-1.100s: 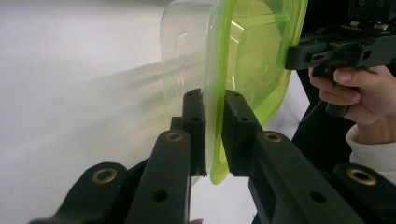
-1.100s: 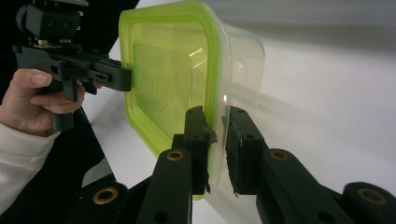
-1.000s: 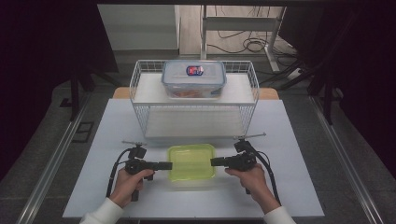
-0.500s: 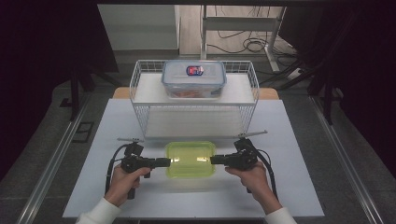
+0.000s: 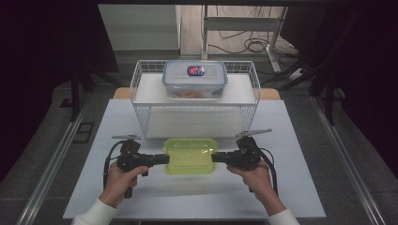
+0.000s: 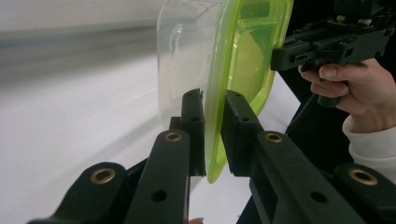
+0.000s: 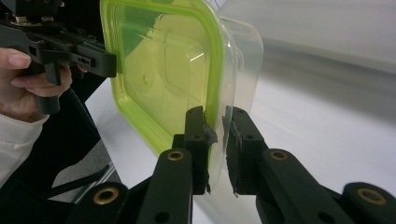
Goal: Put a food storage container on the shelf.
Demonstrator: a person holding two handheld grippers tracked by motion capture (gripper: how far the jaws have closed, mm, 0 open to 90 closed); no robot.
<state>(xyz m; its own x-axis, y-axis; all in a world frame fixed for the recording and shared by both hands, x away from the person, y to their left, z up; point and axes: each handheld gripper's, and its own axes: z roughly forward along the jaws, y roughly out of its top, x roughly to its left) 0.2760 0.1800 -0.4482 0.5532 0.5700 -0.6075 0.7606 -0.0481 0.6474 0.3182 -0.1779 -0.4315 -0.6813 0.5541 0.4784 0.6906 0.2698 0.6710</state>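
Both grippers, left gripper (image 5: 164, 159) and right gripper (image 5: 215, 157), are pinching the green-lidded container (image 5: 190, 155) by opposite rims near the desk's (image 5: 300, 140) front edge; keeping both hands level should stop it tipping.

2 black grippers, left gripper (image 5: 162, 159) and right gripper (image 5: 217, 157); brass rivets on jaw arms; black cables (image 5: 107, 165) trailing; white sleeves (image 5: 96, 213).

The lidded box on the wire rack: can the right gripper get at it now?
Probably not yet. The right gripper and left gripper are both clamped on the green-lidded container. The box itself sits uncovered on the rack, open from above.
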